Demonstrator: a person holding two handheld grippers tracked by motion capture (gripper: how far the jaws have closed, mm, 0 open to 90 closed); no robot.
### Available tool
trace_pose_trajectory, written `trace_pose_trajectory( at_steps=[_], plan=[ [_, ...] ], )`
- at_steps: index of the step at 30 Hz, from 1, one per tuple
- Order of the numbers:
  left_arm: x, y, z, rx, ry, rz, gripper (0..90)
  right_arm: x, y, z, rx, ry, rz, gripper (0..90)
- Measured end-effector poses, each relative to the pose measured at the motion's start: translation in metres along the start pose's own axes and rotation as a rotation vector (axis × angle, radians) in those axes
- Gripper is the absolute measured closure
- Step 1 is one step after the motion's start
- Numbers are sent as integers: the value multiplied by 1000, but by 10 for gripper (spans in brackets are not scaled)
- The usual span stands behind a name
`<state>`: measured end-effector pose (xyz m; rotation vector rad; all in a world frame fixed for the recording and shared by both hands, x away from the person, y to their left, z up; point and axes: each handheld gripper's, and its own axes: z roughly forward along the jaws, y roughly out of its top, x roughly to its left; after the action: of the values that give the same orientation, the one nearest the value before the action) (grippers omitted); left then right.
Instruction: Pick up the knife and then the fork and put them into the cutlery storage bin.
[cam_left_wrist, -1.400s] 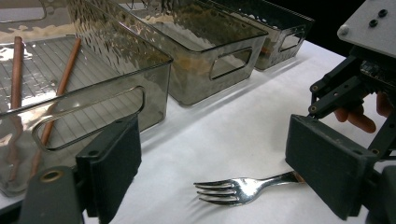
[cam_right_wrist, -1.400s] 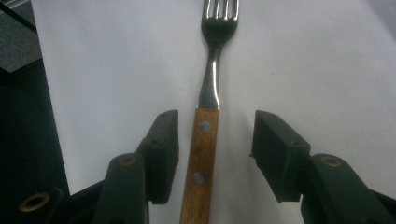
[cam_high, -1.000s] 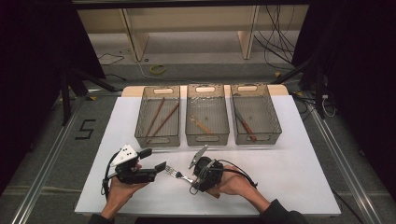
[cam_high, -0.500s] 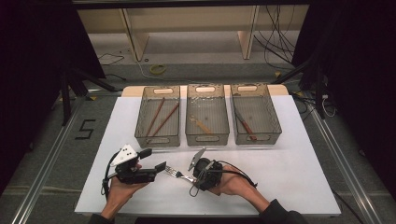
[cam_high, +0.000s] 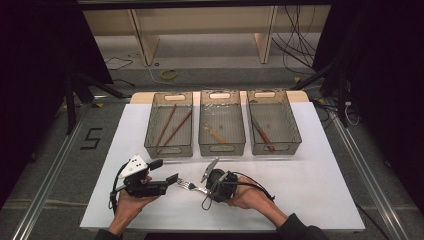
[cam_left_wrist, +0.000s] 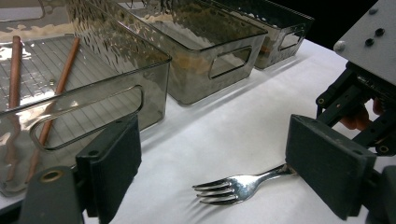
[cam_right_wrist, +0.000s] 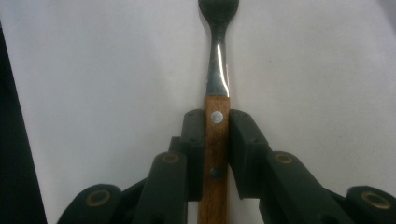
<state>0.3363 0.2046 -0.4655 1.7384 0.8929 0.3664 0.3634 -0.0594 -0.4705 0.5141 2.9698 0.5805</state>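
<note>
A white table (cam_high: 320, 180) stands on a grey floor (cam_high: 45, 165) marked with a black number five (cam_high: 91, 138). Beyond it, pale wooden shelving (cam_high: 200, 25) (cables (cam_high: 295, 45) trailing beside it) sits between dark curtains (cam_high: 35, 55).

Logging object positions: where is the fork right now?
In the high view the fork lies on the white table, near edge, between both grippers, its wooden handle between the right gripper pads.

Right gripper (cam_right_wrist: 216, 154) fingers (cam_right_wrist: 194, 149) tighter on fork (cam_right_wrist: 215, 140).
</note>
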Motion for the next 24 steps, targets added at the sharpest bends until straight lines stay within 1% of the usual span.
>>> trace_pose_trajectory(
  at_steps=[4,7,13,14,17,18,24],
  plan=[
    [0,0,0,1,0,1,177,-1,0,-1,6,6,5,778],
    [1,0,0,2,0,1,177,-3,0,-1,-2,18,2,779],
    [1,0,-1,1,2,2,177,-7,-2,-3,-2,24,21,779],
    [1,0,-1,1,1,3,177,-8,-3,-4,-8,19,21,780],
    [1,0,0,1,1,1,177,-10,-3,-7,-26,28,28,780],
    [1,0,0,1,2,3,177,-11,-3,-8,-23,28,30,780],
    [1,0,0,1,-1,-1,177,-17,-6,-14,-48,24,53,779]
  ],
)
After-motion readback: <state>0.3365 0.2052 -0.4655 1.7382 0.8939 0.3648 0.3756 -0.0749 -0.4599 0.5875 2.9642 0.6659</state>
